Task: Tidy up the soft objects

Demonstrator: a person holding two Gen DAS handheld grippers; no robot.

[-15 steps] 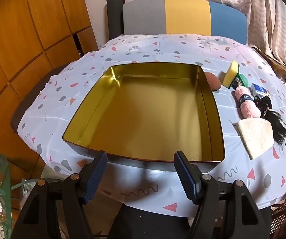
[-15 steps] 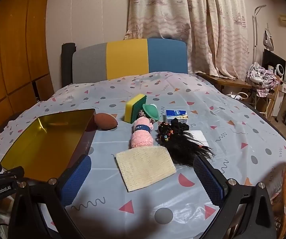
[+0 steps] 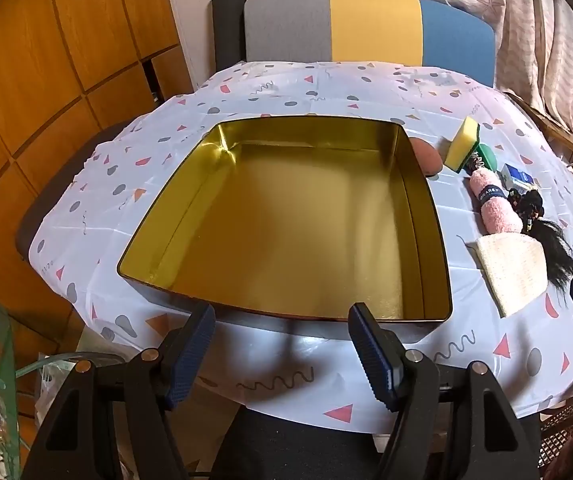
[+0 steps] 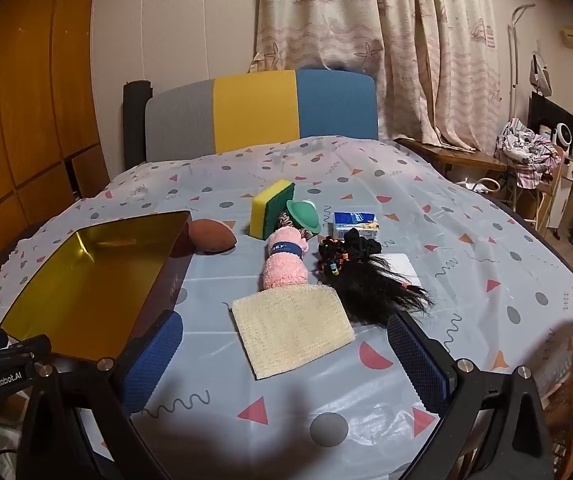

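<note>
Left gripper (image 3: 282, 344) spread wide, nothing between the blue pads (image 3: 370, 354), poised at the 6 o'clock edge of a gold-lined tin (image 3: 426, 216) with nothing in it. Tin set on a tablecloth (image 3: 294, 96) printed with triangles and dots. Seen from the left wrist view at 2 to 3 o'clock of the tin: the whole row of soft things.

Right gripper (image 4: 286, 360) open as far as it goes, holding nothing, hanging just short of a cream cloth (image 4: 292, 330) lying flat on the tablecloth (image 4: 466, 216). At 12 o'clock of the cloth and touching its far edge, a pink rolled towel (image 4: 284, 270) with a dark band. At 1 o'clock of the cloth, a tuft of black hair (image 4: 378, 292), with black hair ties (image 4: 336, 256) bunched at its far end. Beyond the towel at 12 o'clock, a yellow and green sponge (image 4: 270, 214) standing on edge, and just beside it at 3 o'clock a small green hat (image 4: 304, 216). At 3 o'clock of the hat, a blue and white tissue pack (image 4: 356, 224). At 9 o'clock of the sponge, a brown ball (image 4: 210, 234) resting close by the tin's (image 4: 86, 280) far corner. A white card (image 4: 396, 262) partly hidden under the hair. Behind the table at 12 o'clock, a chair back (image 4: 254, 114) in grey, yellow and blue, with a patterned curtain (image 4: 366, 40) past it.
</note>
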